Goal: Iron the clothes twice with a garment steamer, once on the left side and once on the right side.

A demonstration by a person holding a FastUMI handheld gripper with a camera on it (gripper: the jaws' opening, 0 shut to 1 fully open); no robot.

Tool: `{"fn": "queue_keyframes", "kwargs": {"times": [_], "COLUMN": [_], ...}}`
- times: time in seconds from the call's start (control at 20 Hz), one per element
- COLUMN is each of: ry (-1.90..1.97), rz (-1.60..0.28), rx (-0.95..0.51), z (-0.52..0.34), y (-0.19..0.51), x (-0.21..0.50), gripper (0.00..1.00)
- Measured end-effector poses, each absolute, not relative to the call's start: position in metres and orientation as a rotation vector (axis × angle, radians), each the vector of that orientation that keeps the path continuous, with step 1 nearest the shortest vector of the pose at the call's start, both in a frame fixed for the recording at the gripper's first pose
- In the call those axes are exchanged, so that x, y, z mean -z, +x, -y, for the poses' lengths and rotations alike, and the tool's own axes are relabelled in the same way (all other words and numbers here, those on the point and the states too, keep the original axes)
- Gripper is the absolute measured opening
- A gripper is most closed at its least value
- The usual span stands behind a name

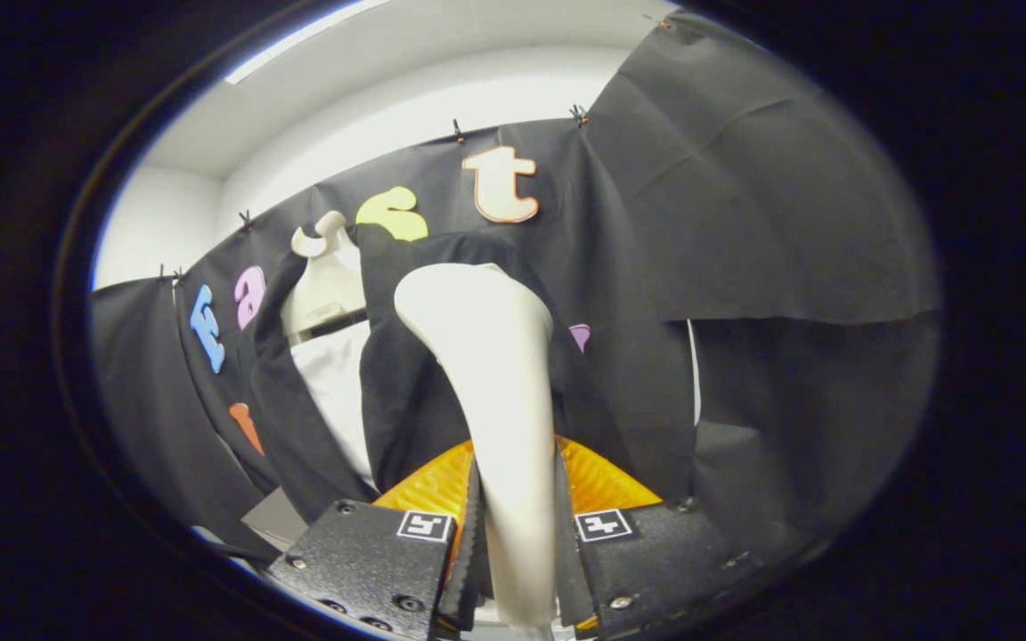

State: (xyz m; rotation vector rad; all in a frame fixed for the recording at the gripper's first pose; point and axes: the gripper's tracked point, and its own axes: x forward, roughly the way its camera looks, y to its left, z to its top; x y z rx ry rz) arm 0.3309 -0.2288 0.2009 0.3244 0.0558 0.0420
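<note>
Between my gripper's (pixel 517 534) 2 fingers sits the steamer (pixel 486 374), clamped by its handle, head up against the dark jacket (pixel 406 392) on the hanger (pixel 326 276), touching it I think.

From here the steamer (pixel 486 356) blocks my look at the middle of the black jacket (pixel 406 392), and its lower end runs out of sight between the gripper (pixel 517 552) fingers pressing on it. The mannequin (pixel 328 285) is half covered by the jacket. I can't tell whether steamer touches cloth.
</note>
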Motion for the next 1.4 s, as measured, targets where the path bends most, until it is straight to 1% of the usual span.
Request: {"fn": "queue_keyframes", "kwargs": {"times": [0.2,0.45,0.65,0.85,1.4], "ry": [0.284,0.226,0.209,0.203,0.178], "rz": [-0.03,-0.058,-0.067,-0.089,-0.197], "rx": [-0.007,0.058,0.097,0.124,0.194], "z": [0.205,0.186,0.183,0.182,0.177], "y": [0.345,0.363,0.363,0.357,0.348], "x": [-0.227,-0.218,-0.21,-0.195,-0.122], "gripper": [0.37,0.37,0.37,0.37,0.37]}}
